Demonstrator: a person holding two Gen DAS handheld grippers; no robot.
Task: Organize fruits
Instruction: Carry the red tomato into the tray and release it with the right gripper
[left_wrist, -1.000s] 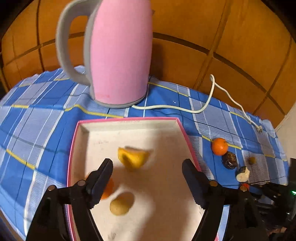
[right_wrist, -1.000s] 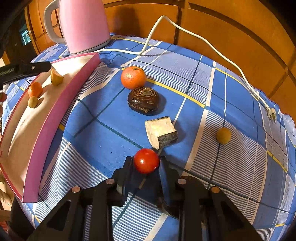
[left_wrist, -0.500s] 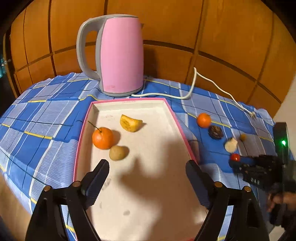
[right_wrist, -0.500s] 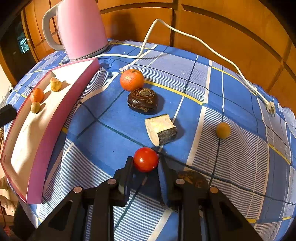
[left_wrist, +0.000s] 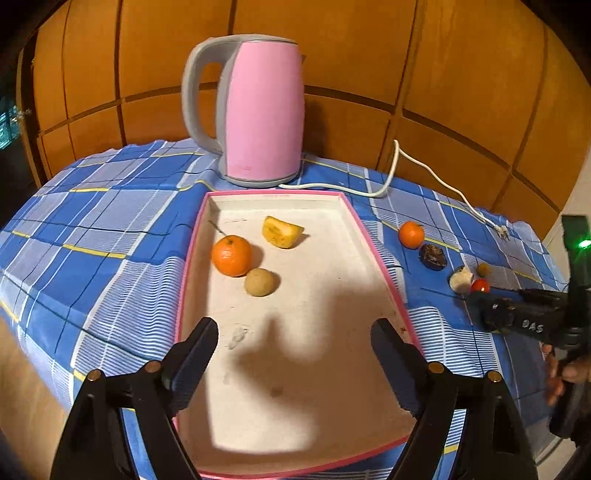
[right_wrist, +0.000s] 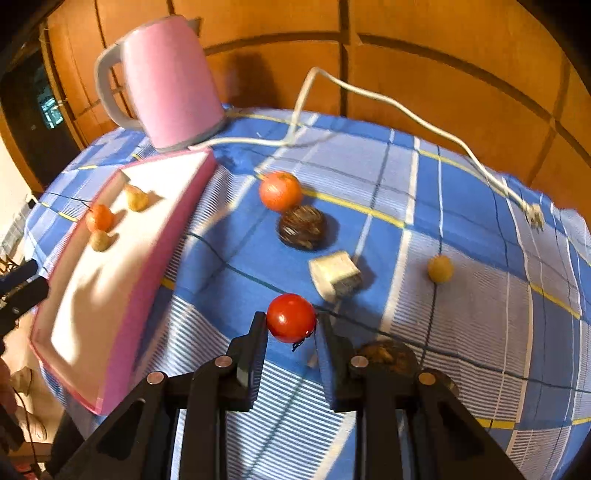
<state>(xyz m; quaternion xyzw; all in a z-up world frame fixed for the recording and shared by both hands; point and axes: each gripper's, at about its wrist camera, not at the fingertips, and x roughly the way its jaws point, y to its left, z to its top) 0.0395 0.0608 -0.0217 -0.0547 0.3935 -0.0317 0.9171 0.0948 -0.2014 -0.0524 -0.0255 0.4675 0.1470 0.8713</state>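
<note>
My right gripper (right_wrist: 291, 323) is shut on a red tomato (right_wrist: 291, 317) and holds it above the blue checked cloth, right of the pink-rimmed tray (right_wrist: 147, 280). The tomato also shows in the left wrist view (left_wrist: 480, 285). My left gripper (left_wrist: 293, 345) is open and empty over the near half of the tray (left_wrist: 314, 332). In the tray lie an orange (left_wrist: 231, 255), a yellow fruit piece (left_wrist: 280, 231) and a small tan fruit (left_wrist: 259, 282). On the cloth lie another orange (right_wrist: 280, 191), a dark brown fruit (right_wrist: 302, 228), a white-fleshed piece (right_wrist: 335, 276) and a small yellow fruit (right_wrist: 440, 268).
A pink kettle (left_wrist: 258, 110) stands behind the tray, with its white cord (right_wrist: 406, 107) running across the cloth to the right. Another brown item (right_wrist: 388, 356) lies partly hidden behind my right fingers. Wood panelling is behind the table. The table edge drops off at the left.
My left gripper has pulled back and up from the tray, leaving the yellow fruit piece in it. My right gripper has lifted the tomato off the cloth and tilted toward the tray.
</note>
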